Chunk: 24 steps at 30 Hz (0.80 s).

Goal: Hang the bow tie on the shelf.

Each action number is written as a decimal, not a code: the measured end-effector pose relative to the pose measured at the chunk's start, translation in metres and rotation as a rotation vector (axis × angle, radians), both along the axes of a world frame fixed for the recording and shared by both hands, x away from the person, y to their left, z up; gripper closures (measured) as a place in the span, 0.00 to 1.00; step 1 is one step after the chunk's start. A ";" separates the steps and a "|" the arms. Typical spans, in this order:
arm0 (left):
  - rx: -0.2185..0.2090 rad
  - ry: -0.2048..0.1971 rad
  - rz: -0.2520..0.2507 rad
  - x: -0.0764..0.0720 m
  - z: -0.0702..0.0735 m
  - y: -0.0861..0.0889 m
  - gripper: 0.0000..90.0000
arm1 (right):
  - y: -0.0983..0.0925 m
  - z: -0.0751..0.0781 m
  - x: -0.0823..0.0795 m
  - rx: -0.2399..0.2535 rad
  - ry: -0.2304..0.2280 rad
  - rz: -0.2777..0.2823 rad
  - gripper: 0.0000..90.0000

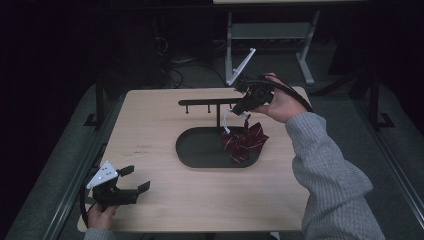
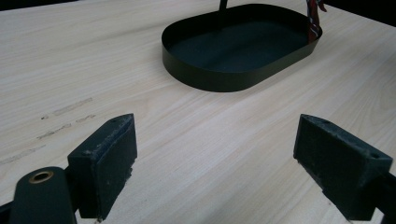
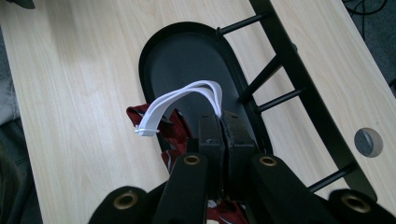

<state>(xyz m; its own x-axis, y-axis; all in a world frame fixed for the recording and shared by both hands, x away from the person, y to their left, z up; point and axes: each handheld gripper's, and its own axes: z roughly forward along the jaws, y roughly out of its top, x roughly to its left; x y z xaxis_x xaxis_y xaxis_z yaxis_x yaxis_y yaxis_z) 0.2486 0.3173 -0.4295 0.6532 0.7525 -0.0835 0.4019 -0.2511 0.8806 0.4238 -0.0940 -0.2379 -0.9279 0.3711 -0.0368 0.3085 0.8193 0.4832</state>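
High view: right gripper (image 1: 243, 108) hangs over the tray's (image 1: 197, 150) far right end; red bow tie (image 1: 245, 140) droops onto that end.
Right gripper view: jaws pinched tight on the white strap (image 3: 187, 95).
Left gripper view: left gripper (image 2: 215, 163) gaping, empty, well short of the tray.

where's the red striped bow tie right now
In the high view the red striped bow tie hangs over the black tray's right end, its white strap pinched in the right gripper.
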 end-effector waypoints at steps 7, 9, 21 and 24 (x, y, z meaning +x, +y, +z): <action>0.000 -0.001 -0.002 0.000 0.000 0.000 0.15 | 0.002 -0.001 0.008 -0.004 0.008 -0.009 0.97; -0.004 0.000 0.000 0.000 0.000 0.000 0.15 | 0.002 -0.002 0.010 -0.006 0.009 -0.010 0.97; -0.001 0.000 -0.002 0.000 0.000 0.000 0.15 | 0.003 -0.007 0.025 -0.006 0.028 -0.038 0.97; -0.005 -0.001 -0.001 0.000 0.000 0.000 0.15 | 0.003 -0.008 0.027 -0.009 0.032 -0.043 0.97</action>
<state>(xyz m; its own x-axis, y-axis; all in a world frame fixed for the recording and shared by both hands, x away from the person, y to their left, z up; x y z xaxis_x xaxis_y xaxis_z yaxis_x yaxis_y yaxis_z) 0.2485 0.3173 -0.4296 0.6541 0.7514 -0.0868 0.4011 -0.2473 0.8820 0.4505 -0.0912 -0.2460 -0.9117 0.4106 -0.0111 0.3588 0.8092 0.4653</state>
